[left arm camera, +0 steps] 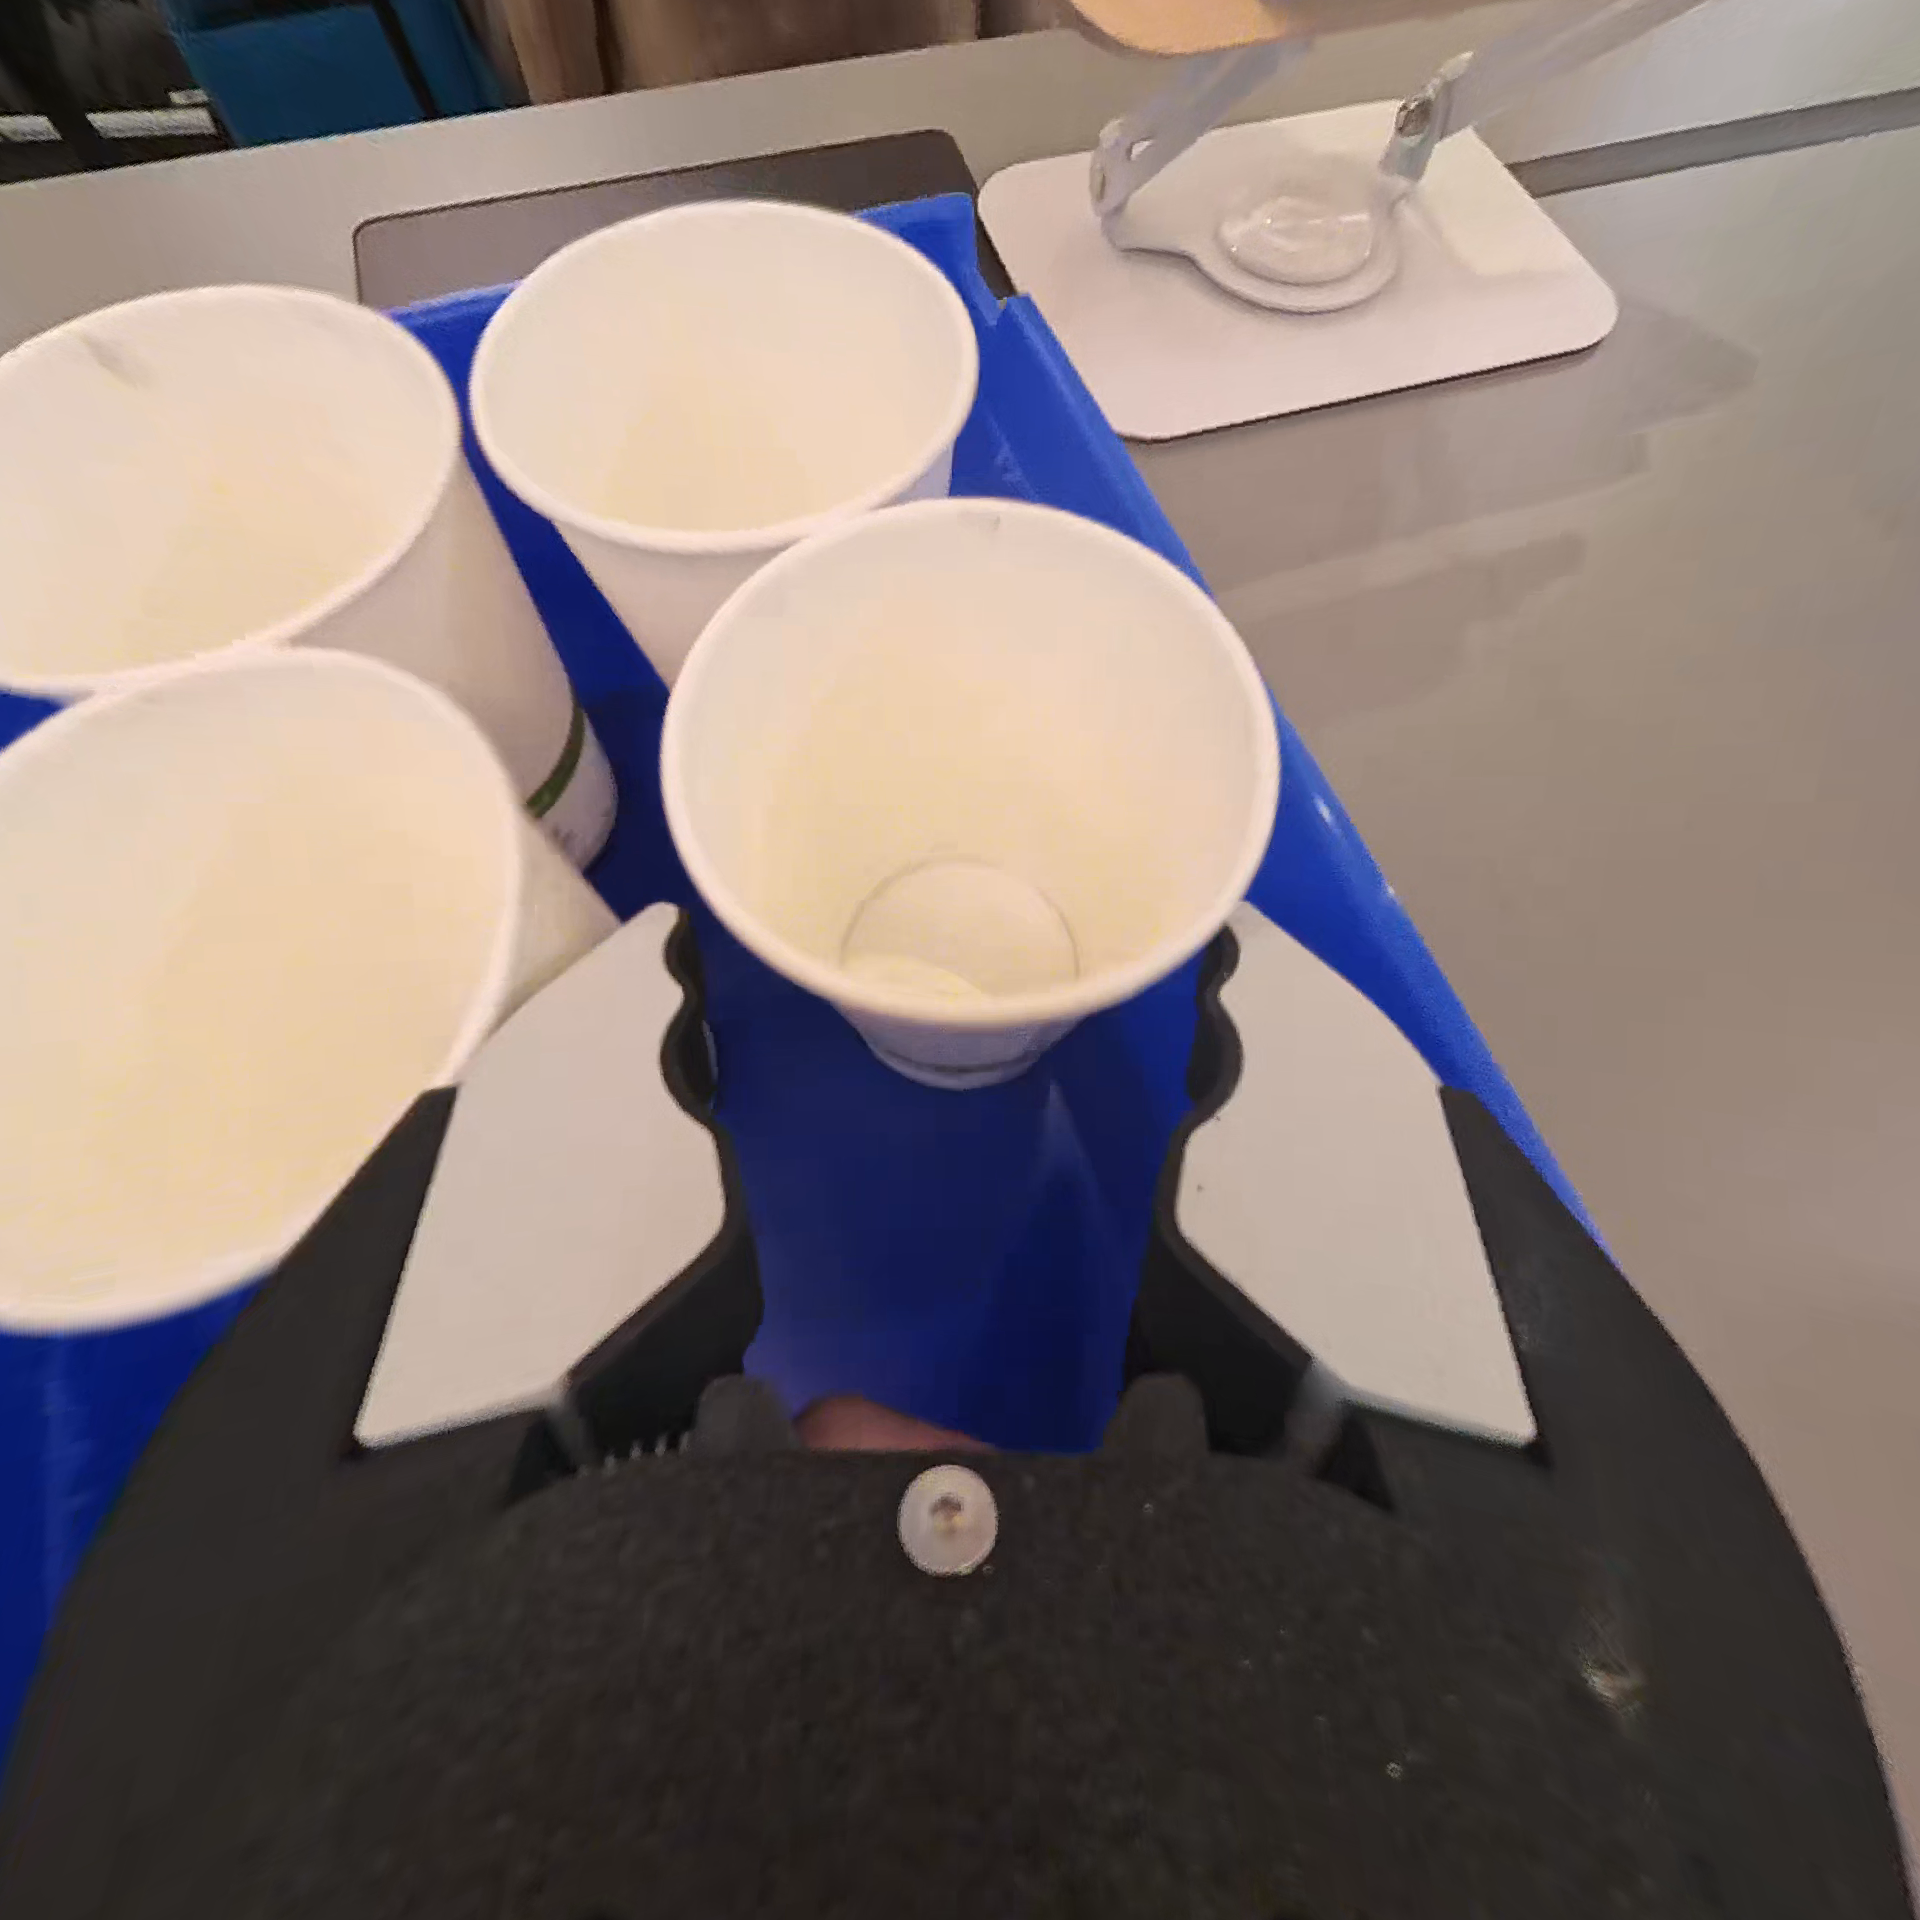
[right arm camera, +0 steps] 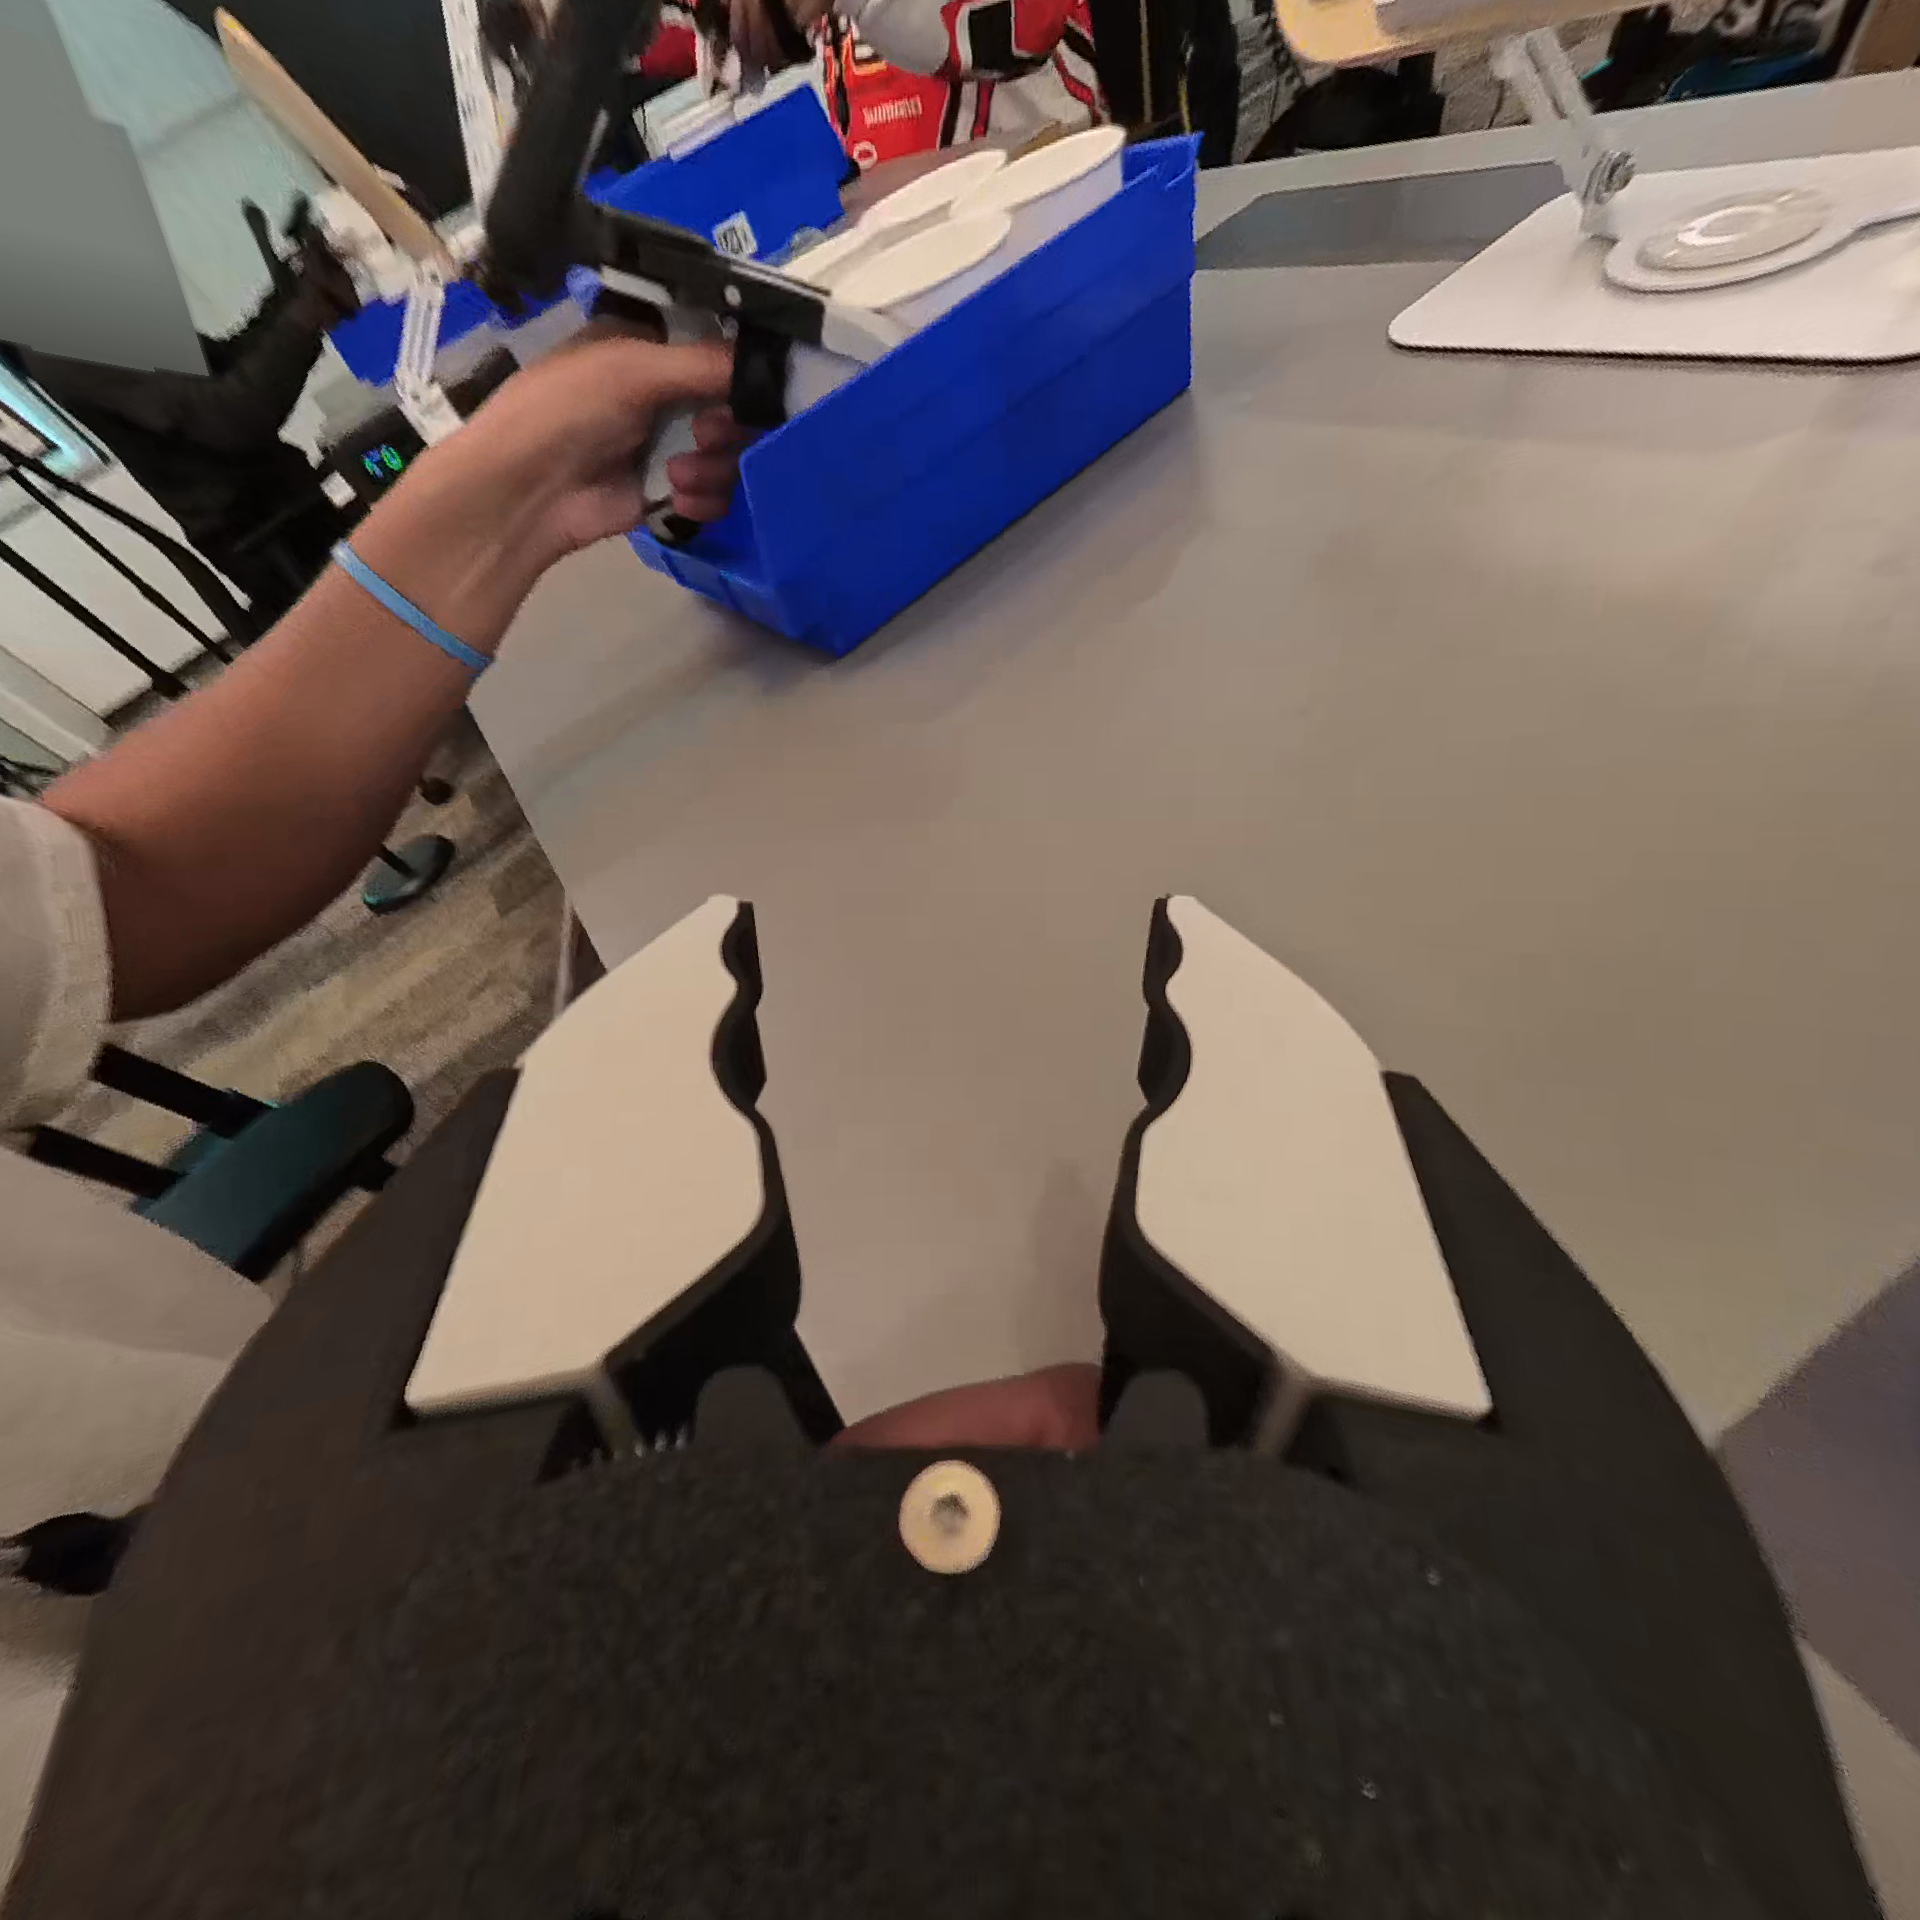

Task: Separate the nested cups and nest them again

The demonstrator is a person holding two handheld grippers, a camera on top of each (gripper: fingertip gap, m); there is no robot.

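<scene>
Several white paper cups stand upright in a blue bin (left arm camera: 1081,436). My left gripper (left arm camera: 951,935) is open inside the bin, with its fingers on either side of the lower body of the nearest cup (left arm camera: 966,727) and a gap on each side. Another cup (left arm camera: 717,374) stands behind it and two more (left arm camera: 208,478) are to the left. In the right wrist view the bin (right arm camera: 987,436) is at the far left of the table, with the left gripper (right arm camera: 842,317) reaching into it. My right gripper (right arm camera: 951,914) is open and empty over the bare table.
The grey table (right arm camera: 1351,727) holds a white mat (left arm camera: 1299,301) with a clear stand base at the back right. A dark flat pad (left arm camera: 665,197) lies behind the bin. The person's arm (right arm camera: 312,707) crosses the table's left edge. People and chairs are beyond it.
</scene>
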